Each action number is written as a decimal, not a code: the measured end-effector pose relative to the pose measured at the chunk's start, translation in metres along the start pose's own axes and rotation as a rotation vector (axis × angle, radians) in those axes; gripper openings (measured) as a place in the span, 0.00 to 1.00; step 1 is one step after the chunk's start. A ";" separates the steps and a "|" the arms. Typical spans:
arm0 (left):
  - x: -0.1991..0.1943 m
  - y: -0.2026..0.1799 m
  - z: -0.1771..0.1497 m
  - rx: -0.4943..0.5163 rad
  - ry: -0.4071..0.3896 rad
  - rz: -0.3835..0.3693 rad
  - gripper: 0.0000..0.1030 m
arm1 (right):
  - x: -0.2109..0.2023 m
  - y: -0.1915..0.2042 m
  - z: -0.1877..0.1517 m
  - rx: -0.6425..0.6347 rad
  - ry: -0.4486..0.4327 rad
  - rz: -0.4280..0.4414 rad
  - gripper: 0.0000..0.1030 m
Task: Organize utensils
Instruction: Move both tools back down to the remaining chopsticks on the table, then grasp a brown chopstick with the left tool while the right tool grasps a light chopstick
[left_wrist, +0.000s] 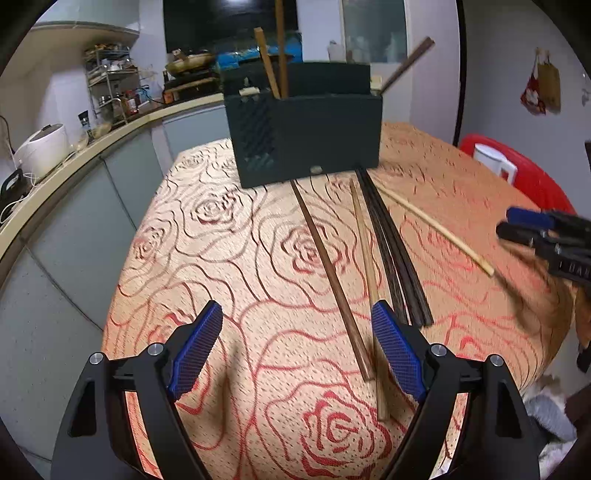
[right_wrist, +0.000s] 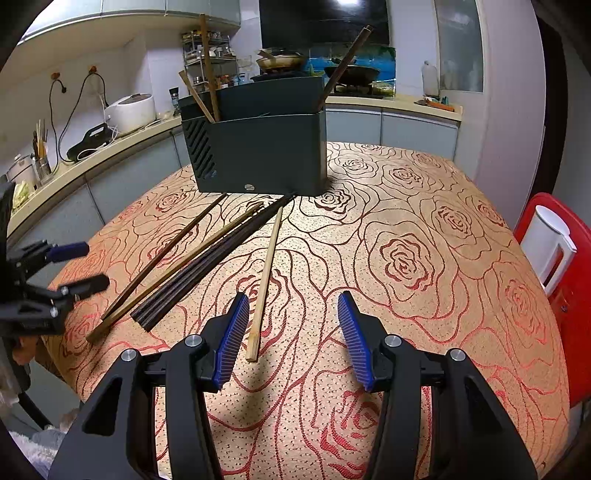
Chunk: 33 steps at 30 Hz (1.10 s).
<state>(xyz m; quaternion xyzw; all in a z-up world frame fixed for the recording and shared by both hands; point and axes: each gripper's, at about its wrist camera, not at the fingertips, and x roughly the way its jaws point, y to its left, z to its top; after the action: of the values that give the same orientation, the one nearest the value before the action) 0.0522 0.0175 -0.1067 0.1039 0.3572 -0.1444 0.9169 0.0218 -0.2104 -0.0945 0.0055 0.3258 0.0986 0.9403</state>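
Both grippers were spread and held nothing: the left gripper (left_wrist: 297, 345) hovered over a brown chopstick (left_wrist: 330, 277), the right gripper (right_wrist: 291, 338) beside a pale chopstick (right_wrist: 266, 273). Dark chopsticks (right_wrist: 207, 273) lay between them on the rose-patterned counter (right_wrist: 424, 295), before the black utensil holder (right_wrist: 262, 155), which held three upright sticks.

No readable text, faint lettering on right claw (left_wrist: 517, 225) body, illegible
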 end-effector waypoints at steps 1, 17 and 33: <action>0.003 -0.002 -0.003 0.005 0.013 0.003 0.73 | 0.000 -0.001 0.000 0.002 0.001 0.000 0.47; 0.012 -0.012 -0.010 0.025 0.059 -0.010 0.57 | 0.004 0.009 -0.009 -0.029 0.037 0.014 0.47; 0.008 -0.013 -0.013 0.005 0.046 -0.086 0.29 | 0.020 0.031 -0.027 -0.116 0.041 0.021 0.27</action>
<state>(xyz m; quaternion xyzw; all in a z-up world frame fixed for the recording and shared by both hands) 0.0453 0.0072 -0.1231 0.0941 0.3822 -0.1823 0.9010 0.0146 -0.1776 -0.1256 -0.0477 0.3387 0.1272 0.9310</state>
